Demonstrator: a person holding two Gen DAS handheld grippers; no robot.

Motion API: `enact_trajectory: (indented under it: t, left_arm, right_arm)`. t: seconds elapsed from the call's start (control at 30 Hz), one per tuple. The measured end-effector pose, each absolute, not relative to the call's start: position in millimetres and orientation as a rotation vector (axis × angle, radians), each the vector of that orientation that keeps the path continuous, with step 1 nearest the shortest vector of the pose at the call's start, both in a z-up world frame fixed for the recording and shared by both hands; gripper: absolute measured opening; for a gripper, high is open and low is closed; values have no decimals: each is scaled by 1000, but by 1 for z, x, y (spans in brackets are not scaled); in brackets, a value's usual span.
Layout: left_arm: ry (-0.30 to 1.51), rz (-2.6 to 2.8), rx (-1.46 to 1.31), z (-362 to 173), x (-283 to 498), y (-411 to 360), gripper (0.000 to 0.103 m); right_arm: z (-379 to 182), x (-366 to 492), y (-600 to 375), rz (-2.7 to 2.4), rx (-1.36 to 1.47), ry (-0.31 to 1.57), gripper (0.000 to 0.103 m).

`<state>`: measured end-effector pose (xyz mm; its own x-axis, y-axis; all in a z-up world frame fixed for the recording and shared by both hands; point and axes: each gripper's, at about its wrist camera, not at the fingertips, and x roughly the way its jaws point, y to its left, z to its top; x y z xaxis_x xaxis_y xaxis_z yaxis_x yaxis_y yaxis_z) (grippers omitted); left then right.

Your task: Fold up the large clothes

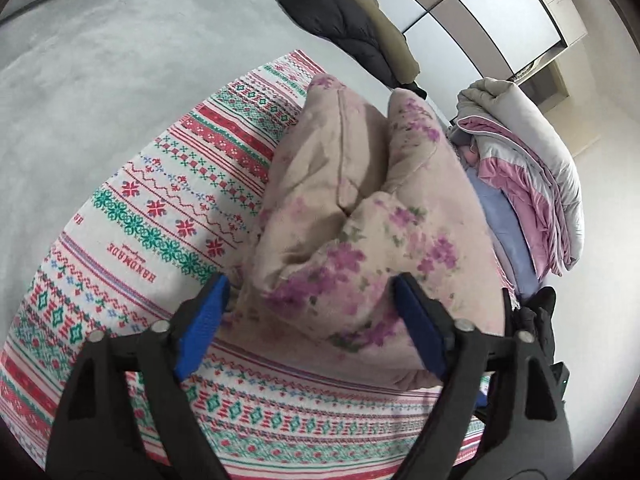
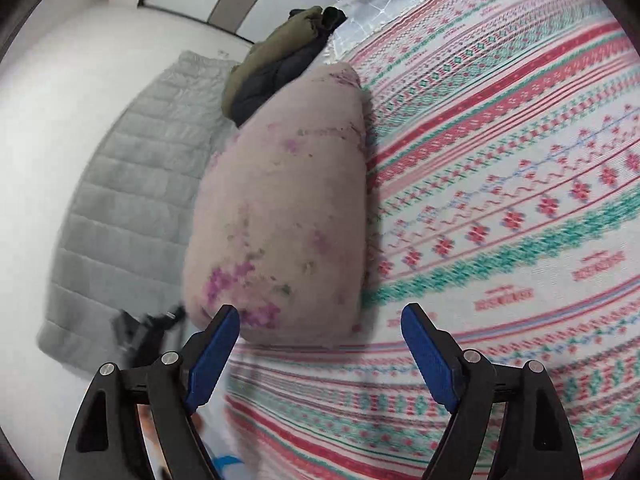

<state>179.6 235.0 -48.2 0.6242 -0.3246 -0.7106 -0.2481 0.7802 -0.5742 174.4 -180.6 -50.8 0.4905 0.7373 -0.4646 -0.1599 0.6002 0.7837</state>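
A puffy pink floral padded garment [image 1: 352, 208] lies folded in a thick bundle on a red, green and white patterned cloth [image 1: 152, 208]. My left gripper [image 1: 310, 300] is open, its blue pads either side of the bundle's near end, not closed on it. In the right wrist view the same bundle [image 2: 288, 216] lies on the patterned cloth [image 2: 500, 200]. My right gripper [image 2: 320, 326] is open and empty, just short of the bundle's near end.
A dark and olive jacket [image 1: 348, 28] lies at the far side. A stack of folded grey and pink quilted items [image 1: 532, 176] sits to the right. A grey quilted garment [image 2: 132, 200] lies left of the bundle. Wardrobe panels [image 1: 492, 12] stand behind.
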Motion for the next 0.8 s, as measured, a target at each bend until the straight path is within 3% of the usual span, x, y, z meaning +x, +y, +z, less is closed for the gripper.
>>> enact_trajectory:
  t: [0.3,0.43,0.6,0.8]
  left_arm:
    - [1011,-116,-796,-97,201,236,101]
    - [1009,-137,-832,-99,203,235,99]
    - [991,-127,-798,-89,201,228,88]
    - [1009,-130,-805,-98,204,227,88]
  right_arm:
    - [-77,195,-181,591,860,951,84]
    - [-74,197,-184,586,865,934,84]
    - [-75,214,-179,636,911,912,84]
    - [-70,248,-159,671,940,911,84]
